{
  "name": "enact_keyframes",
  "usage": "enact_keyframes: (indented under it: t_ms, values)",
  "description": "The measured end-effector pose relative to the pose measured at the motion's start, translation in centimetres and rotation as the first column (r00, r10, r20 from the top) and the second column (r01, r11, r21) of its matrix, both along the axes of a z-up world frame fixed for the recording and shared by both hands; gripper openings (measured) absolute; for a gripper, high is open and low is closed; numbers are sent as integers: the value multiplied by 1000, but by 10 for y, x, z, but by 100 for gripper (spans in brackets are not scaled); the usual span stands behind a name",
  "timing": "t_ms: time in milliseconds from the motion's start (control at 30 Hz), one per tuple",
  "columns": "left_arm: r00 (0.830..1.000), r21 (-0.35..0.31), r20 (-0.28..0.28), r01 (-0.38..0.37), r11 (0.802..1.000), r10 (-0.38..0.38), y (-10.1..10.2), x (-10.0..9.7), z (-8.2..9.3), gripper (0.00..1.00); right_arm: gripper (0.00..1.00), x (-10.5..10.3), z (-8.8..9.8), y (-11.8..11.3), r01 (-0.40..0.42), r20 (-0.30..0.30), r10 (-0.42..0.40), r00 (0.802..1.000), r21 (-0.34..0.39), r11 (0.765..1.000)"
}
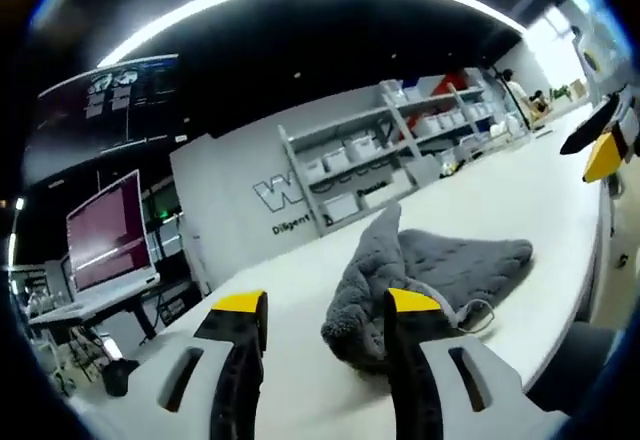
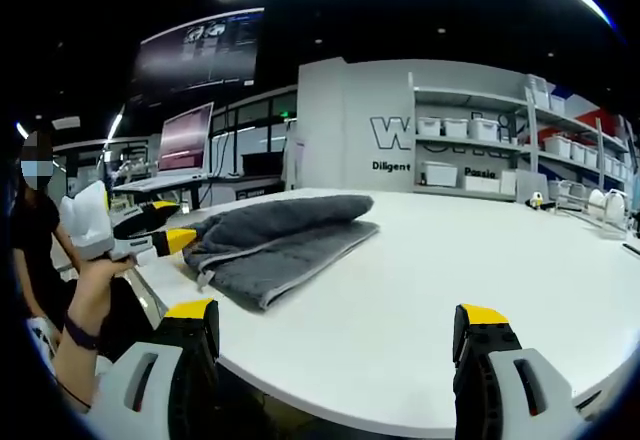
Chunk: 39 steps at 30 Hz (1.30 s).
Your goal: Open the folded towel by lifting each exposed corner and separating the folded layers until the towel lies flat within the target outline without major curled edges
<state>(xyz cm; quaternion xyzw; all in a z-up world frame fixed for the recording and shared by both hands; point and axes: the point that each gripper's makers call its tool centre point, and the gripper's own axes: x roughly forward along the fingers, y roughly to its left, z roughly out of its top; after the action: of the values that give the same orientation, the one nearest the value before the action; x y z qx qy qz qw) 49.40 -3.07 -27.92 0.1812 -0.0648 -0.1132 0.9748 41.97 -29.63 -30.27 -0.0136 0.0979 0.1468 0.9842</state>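
Folded grey towel [image 2: 275, 240] on a white table [image 2: 420, 290], just ahead of both grippers.

The left gripper [image 1: 325, 310] and right gripper [image 2: 335, 322] gape empty. The towel looks soft and floppy; pinch its near corner.

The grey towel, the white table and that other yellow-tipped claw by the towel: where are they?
grey towel [image 2: 275, 240]: right gripper view, upper folded layer.
white table [image 2: 400, 300]: right gripper view, bare top.
left gripper [image 2: 170, 228]: right gripper view, between its yellow tips at the towel's edge.
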Motion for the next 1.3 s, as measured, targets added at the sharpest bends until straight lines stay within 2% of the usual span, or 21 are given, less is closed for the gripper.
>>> enact_keyframes:
  t_ms: [133,267,433,733,900,1100,1300]
  values:
    - [1000,-34,16,17,999,-16,-3,-2,5,57,99,0,-1,-1,4,0,-4,1000,2,1000]
    - [997,-96,36,78,992,-74,-11,-6,12,59,99,0,-2,-3,7,0,-7,1000,3,1000]
    - [995,-127,40,98,987,-93,-14,-7,14,67,99,0,-2,-4,8,1,-8,1000,5,1000]
    - [987,-220,-3,157,963,-161,-22,-7,13,83,99,1,-3,-5,10,1,-10,1000,5,1000]
    - [984,-273,-30,159,949,-174,-23,-5,9,93,99,1,-3,-6,10,0,-10,1000,5,1000]
    - [984,-289,-45,155,945,-175,-24,-4,7,99,99,1,-3,-6,11,0,-11,1000,5,1000]
    - [978,-297,-67,168,940,-196,-28,-5,4,99,99,0,-2,-6,10,0,-10,1000,4,1000]
